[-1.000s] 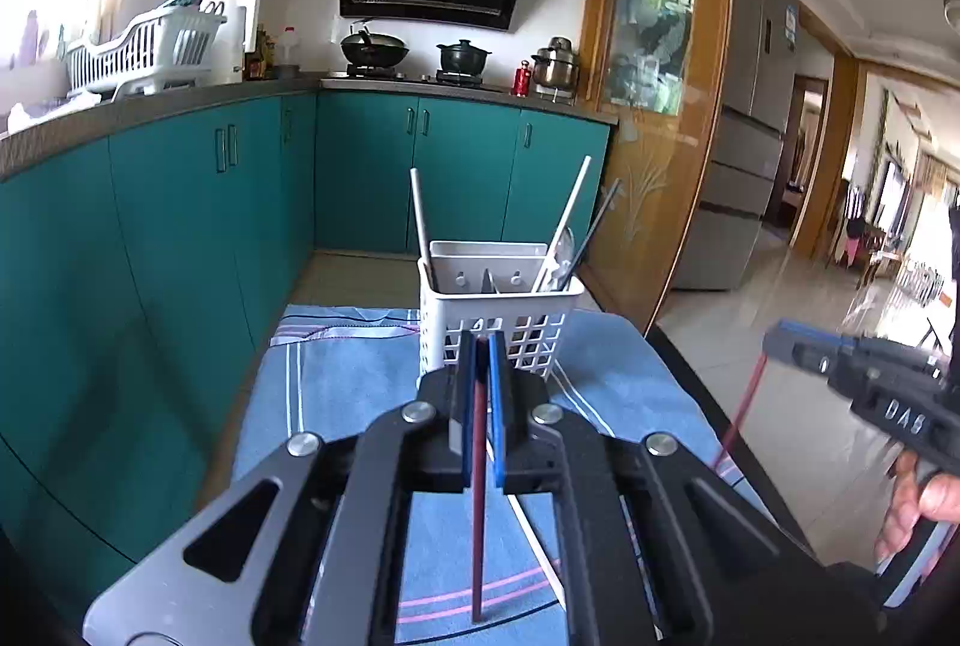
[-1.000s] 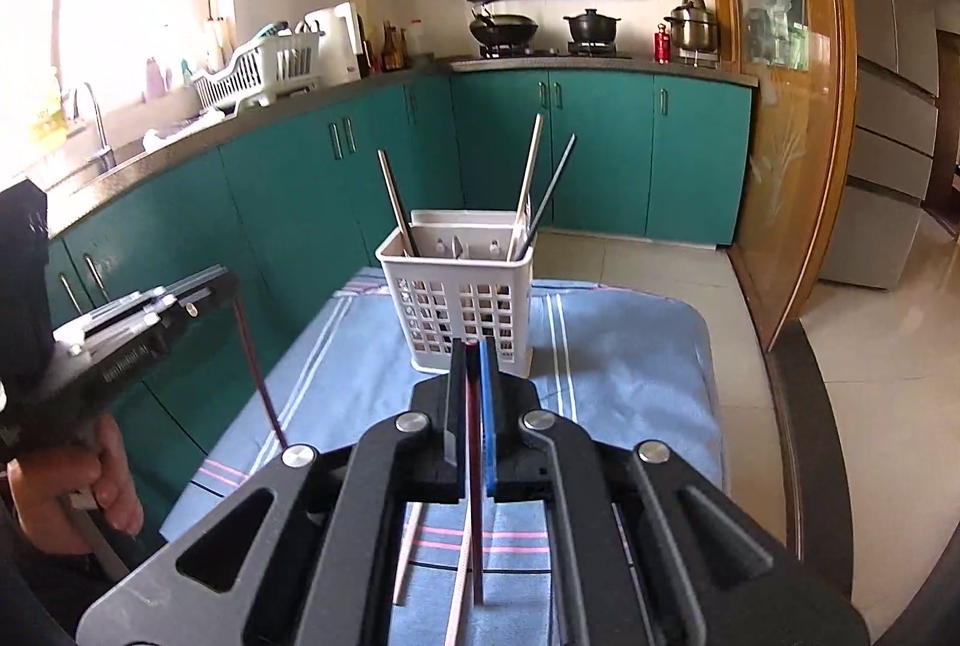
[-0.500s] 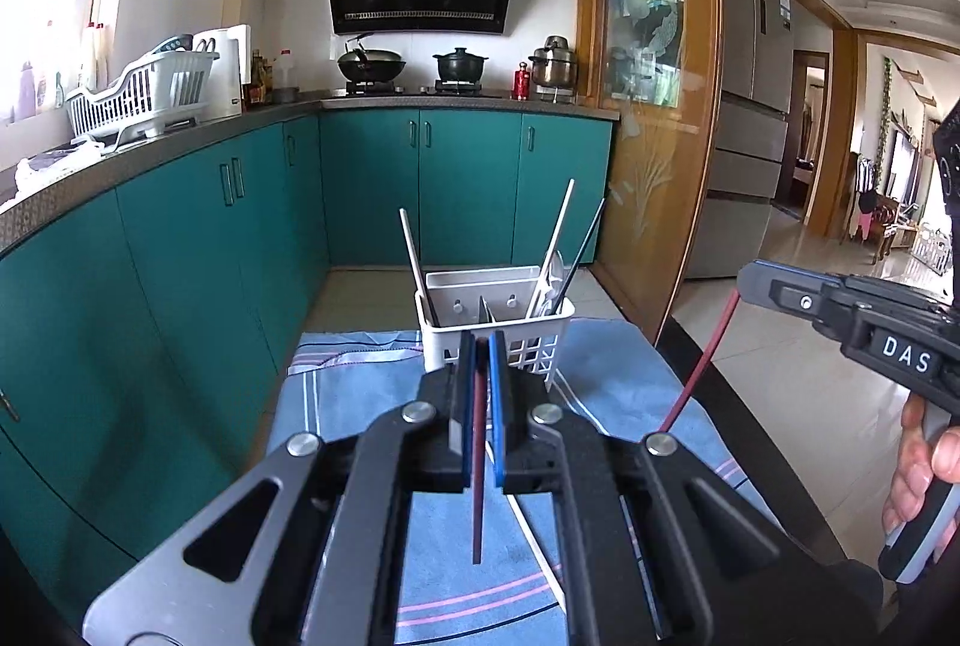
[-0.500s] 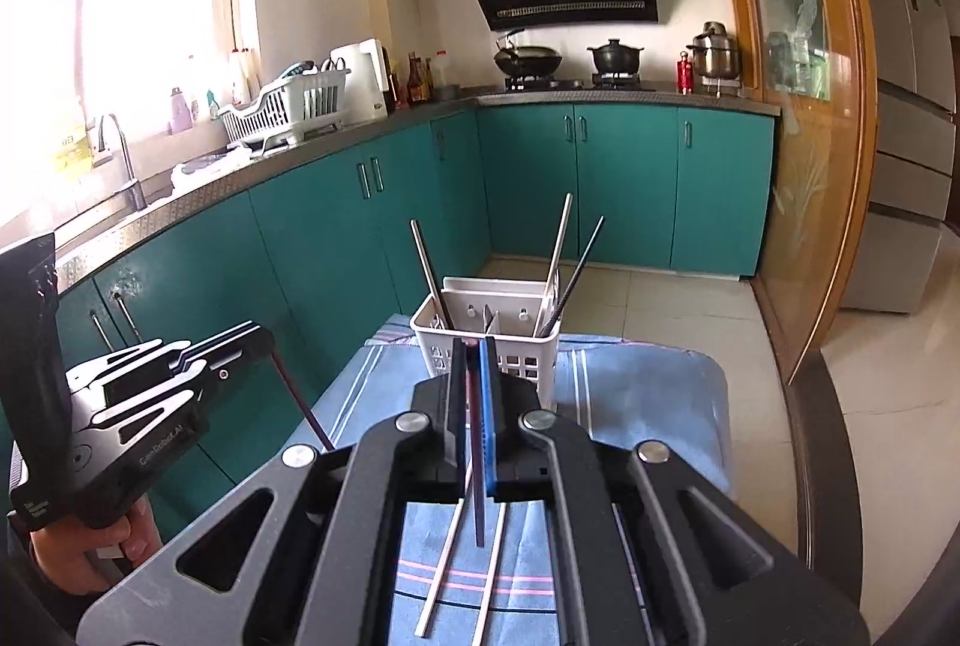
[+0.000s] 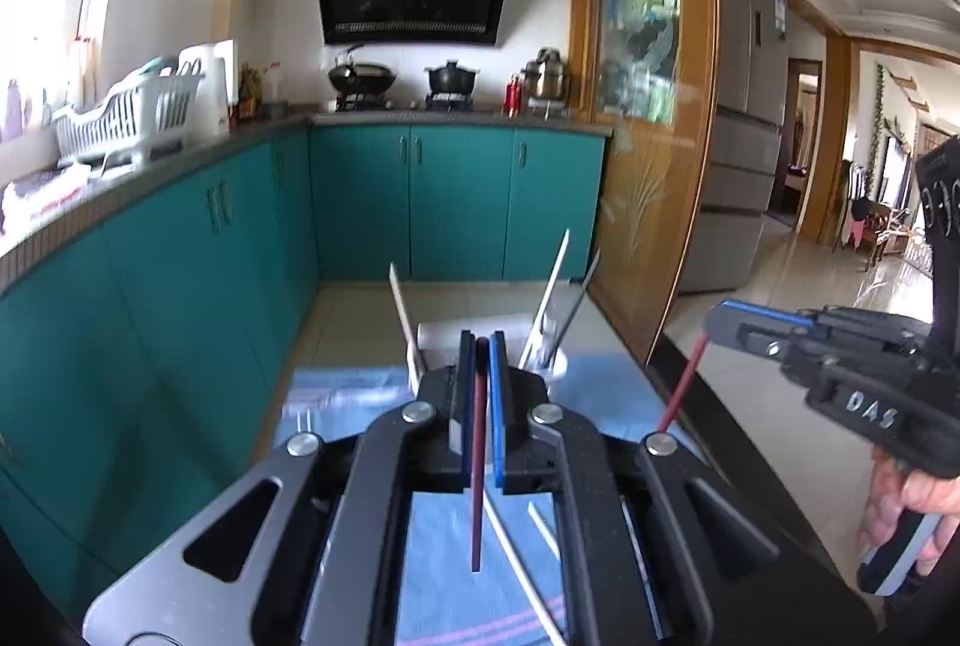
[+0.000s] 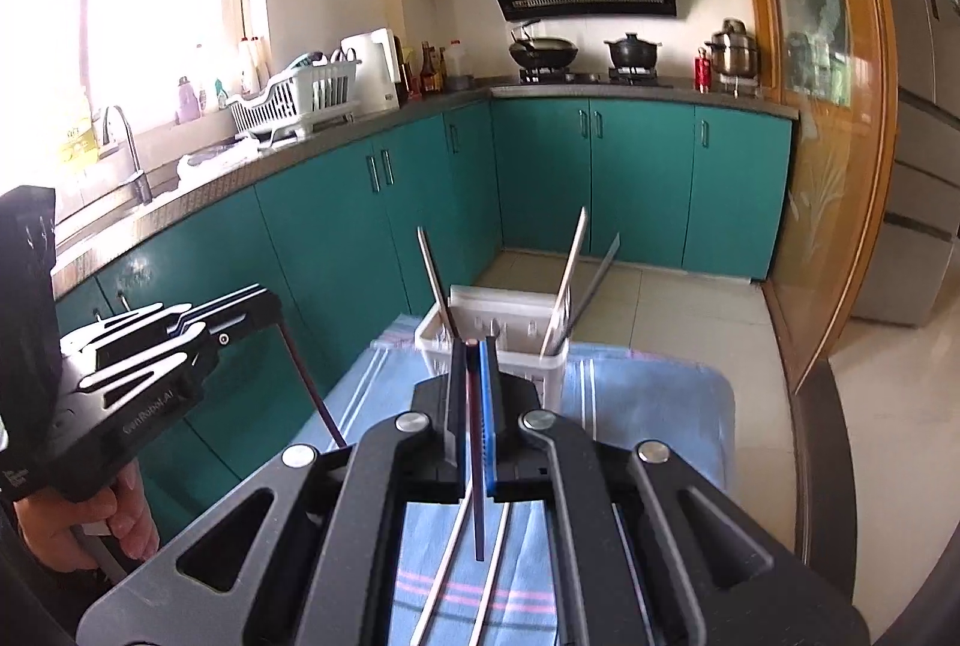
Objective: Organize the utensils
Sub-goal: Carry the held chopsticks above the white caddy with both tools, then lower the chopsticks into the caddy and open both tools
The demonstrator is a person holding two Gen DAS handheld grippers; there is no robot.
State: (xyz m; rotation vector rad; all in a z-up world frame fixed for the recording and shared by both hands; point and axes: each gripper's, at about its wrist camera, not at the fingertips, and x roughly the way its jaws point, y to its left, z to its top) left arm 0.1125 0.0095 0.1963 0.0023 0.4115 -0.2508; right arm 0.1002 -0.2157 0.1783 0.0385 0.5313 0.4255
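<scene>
Change: both tools ride higher than a moment ago, and the caddy sits lower in each view.
Left tool (image 5: 480, 346): clamped almost shut on a dark red chopstick (image 5: 478, 466), which hangs below the pads, clear of the cloth.
Right tool (image 6: 474, 346): likewise pinched tight on a second red chopstick (image 6: 477, 466), tip dangling beneath.
Caddy: white slotted caddy (image 6: 528, 346) stands just ahead of both tools, upright, well short of the held tips.
Done: three utensils (image 6: 570, 274) already lean in the caddy.
Left: two pale chopsticks (image 6: 450, 556) lie on the blue cloth (image 6: 648, 406) under the right tool; both held sticks are not yet dropped in.
Bench: cloth-covered bench, teal cabinets (image 6: 636, 178) beyond.
Progress: roughly midway, by my judgement.
</scene>
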